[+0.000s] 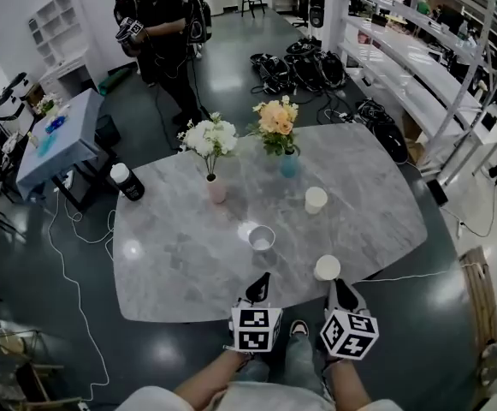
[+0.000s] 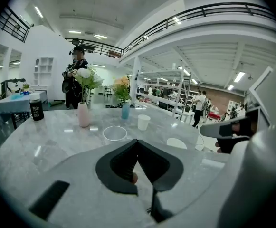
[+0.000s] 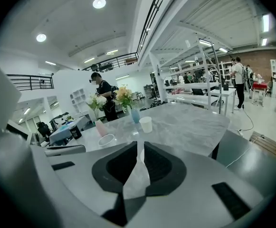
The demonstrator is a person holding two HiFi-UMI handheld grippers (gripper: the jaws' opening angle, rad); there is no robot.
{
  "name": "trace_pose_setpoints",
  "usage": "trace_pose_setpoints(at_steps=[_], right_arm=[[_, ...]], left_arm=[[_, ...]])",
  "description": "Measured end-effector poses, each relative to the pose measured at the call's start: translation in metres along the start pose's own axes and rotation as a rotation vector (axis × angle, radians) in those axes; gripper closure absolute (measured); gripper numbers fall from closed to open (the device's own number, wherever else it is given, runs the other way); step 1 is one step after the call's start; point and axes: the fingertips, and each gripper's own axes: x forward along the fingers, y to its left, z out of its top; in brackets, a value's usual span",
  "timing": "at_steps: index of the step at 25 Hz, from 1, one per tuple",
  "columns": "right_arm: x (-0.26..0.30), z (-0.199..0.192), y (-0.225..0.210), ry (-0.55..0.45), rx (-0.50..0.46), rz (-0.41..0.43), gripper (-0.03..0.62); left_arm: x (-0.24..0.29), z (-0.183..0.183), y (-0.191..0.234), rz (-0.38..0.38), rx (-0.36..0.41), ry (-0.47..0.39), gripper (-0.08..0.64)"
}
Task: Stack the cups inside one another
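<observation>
Three cups stand on the grey marble table (image 1: 171, 255). A clear cup (image 1: 261, 237) (image 2: 114, 133) (image 3: 106, 139) is near the middle. One white cup (image 1: 316, 199) (image 2: 143, 122) (image 3: 146, 124) stands farther back on the right. Another white cup (image 1: 327, 268) (image 2: 176, 143) sits at the near edge. My left gripper (image 1: 263, 277) (image 2: 138, 141) hovers at the near edge, just short of the clear cup, its jaws shut with nothing between them. My right gripper (image 1: 336, 283) (image 3: 141, 145) is right behind the near white cup, jaws together and holding nothing.
A pink vase (image 1: 216, 187) with white flowers and a blue vase (image 1: 289, 164) with orange flowers stand at the table's far side. A black bottle (image 1: 127, 181) is at the far left corner. A person (image 1: 158, 24) stands beyond. Cables (image 1: 308, 67) lie on the floor.
</observation>
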Motion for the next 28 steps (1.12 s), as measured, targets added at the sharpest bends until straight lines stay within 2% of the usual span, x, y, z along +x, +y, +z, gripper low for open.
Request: trace_pose_setpoints(at_steps=[8,28], right_arm=[[0.008,-0.027,-0.015,0.045,0.025,-0.007,0.580],[0.041,-0.070,-0.034,0.134,0.026,0.020,0.464]], left_arm=[[0.013,-0.023,-0.012,-0.012,0.024,0.062,0.565],[0.041,-0.069,-0.027,-0.018,0.024,0.151,0.565]])
